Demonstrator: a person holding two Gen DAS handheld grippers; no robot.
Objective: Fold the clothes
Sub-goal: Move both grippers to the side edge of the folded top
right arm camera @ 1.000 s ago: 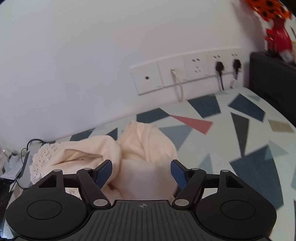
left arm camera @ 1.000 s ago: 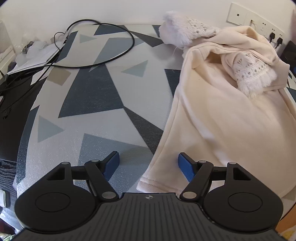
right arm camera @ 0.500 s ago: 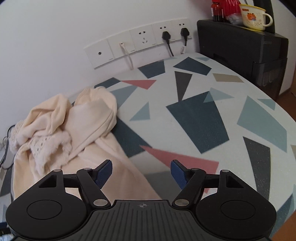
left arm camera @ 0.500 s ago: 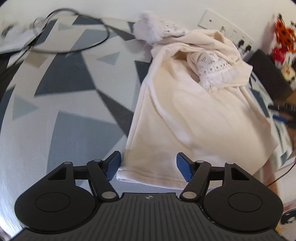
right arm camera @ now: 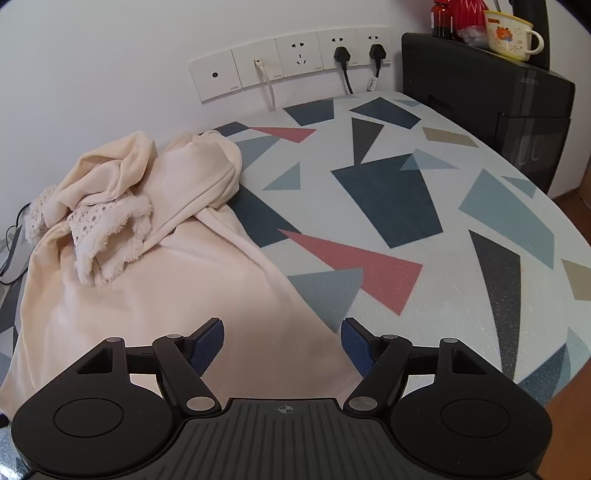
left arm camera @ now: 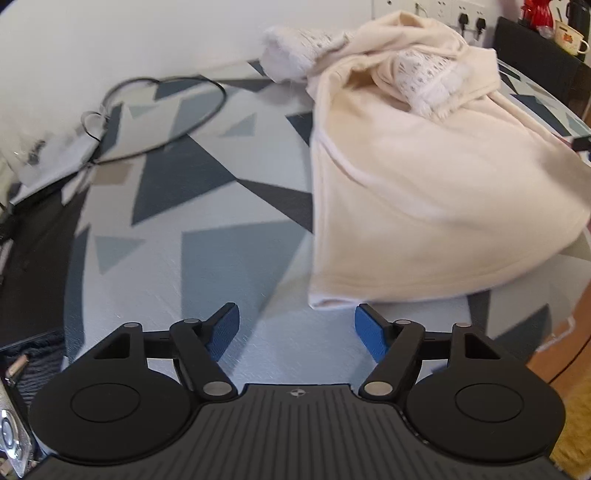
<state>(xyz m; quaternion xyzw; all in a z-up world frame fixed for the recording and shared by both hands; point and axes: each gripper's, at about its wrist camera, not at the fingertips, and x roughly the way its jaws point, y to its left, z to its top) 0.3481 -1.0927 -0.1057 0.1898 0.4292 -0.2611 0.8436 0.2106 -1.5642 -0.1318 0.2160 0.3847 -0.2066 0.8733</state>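
Note:
A cream garment (left arm camera: 424,177) with white lace-trimmed cuffs (left arm camera: 424,81) lies crumpled on the patterned table (left arm camera: 207,236). In the left wrist view its hem corner lies just ahead of my left gripper (left arm camera: 297,328), which is open and empty above the table. In the right wrist view the garment (right arm camera: 159,295) spreads across the left side, its lace cuffs (right arm camera: 107,229) bunched on top. My right gripper (right arm camera: 282,343) is open and empty over the garment's lower right hem.
A black cable (left arm camera: 166,114) loops on the table's far left beside papers (left arm camera: 48,158). Wall sockets with plugs (right arm camera: 291,62) line the back wall. A black box (right arm camera: 487,96) with a mug (right arm camera: 511,35) stands at the right. The table's front edge drops to a wooden floor (right arm camera: 569,398).
My left gripper has pulled back and swung left, so the hem now lies ahead of its fingers. My right gripper has moved back and down over the garment's hem. Both stay open.

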